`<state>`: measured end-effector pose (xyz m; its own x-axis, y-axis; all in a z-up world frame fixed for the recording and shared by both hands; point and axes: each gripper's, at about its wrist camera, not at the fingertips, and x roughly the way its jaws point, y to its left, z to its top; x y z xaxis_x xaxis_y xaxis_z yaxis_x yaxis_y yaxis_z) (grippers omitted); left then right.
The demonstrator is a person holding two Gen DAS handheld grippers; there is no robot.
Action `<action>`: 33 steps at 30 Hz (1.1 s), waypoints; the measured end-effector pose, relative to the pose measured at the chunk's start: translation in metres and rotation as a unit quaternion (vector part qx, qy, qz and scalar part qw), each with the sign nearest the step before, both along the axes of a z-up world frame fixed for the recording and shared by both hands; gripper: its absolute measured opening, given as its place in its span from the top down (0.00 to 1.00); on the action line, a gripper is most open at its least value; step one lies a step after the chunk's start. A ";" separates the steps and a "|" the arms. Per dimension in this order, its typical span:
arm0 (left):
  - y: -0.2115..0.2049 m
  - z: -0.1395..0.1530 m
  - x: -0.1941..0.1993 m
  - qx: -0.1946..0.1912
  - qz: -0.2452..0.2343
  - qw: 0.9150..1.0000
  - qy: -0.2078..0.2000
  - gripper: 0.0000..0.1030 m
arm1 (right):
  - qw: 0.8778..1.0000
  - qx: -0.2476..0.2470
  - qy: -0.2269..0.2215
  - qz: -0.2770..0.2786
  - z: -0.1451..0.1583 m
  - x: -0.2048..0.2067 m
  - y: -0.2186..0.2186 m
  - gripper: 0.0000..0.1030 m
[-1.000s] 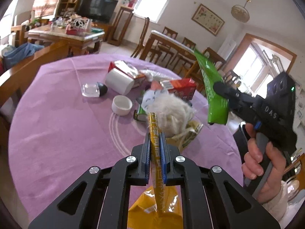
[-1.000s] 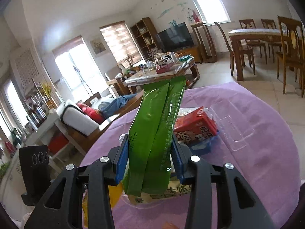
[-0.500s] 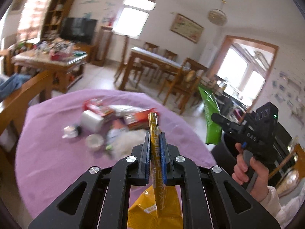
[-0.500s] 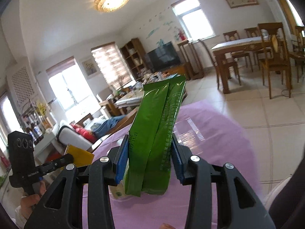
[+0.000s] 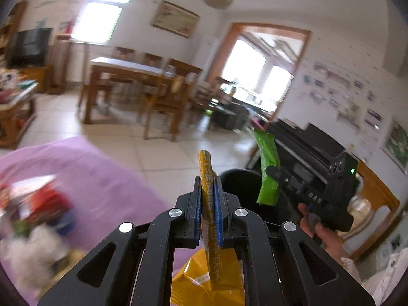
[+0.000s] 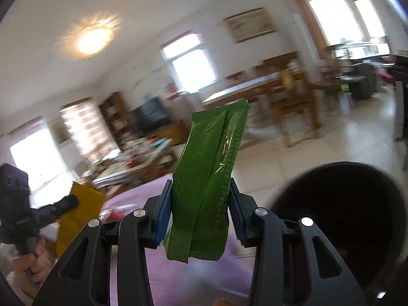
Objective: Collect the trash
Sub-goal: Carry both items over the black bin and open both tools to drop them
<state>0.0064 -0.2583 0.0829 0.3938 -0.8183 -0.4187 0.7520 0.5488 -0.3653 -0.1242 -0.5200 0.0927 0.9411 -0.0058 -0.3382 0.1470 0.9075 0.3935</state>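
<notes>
My left gripper (image 5: 207, 191) is shut on a yellow snack wrapper (image 5: 209, 204) that stands upright between the blue pads and hangs below them. My right gripper (image 6: 200, 196) is shut on a green packet (image 6: 206, 178), also upright. A black round bin (image 6: 339, 219) opens just right of the right gripper; in the left wrist view the bin (image 5: 242, 186) lies beyond the left fingertips. The right gripper (image 5: 272, 172) with the green packet (image 5: 267, 168) hangs over the bin's far side. The left gripper (image 6: 68, 201) with the yellow wrapper (image 6: 79, 214) shows at the left.
The purple-clothed round table (image 5: 97, 178) sits at the left with blurred leftover trash (image 5: 38, 204) on it. A wooden dining table and chairs (image 5: 142, 84) stand across the tiled floor. A dark piano-like cabinet (image 5: 311, 142) is behind the bin. A hand (image 5: 321, 232) holds the right gripper.
Both grippers have swung right, away from the table's trash pile toward the black bin, each still holding its wrapper. The bin has come into view.
</notes>
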 end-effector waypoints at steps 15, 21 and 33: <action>-0.228 -0.079 0.024 0.039 -0.124 0.991 0.041 0.91 | 0.991 0.041 0.040 -0.123 -0.052 -0.051 -0.104 0.60; -0.280 -0.108 0.026 0.066 -0.140 0.987 0.046 0.91 | 0.988 0.061 0.056 -0.133 -0.069 -0.056 -0.114 0.60; -0.318 -0.128 0.004 0.110 -0.155 0.981 0.022 0.67 | 0.986 0.079 0.064 -0.133 -0.069 -0.060 -0.112 0.54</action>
<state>0.0106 -0.5764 -0.0453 0.1171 -0.7840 -0.6096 0.8817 0.3645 -0.2995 -0.1839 -0.6324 0.0236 0.8628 -0.1852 -0.4705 0.4298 0.7588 0.4894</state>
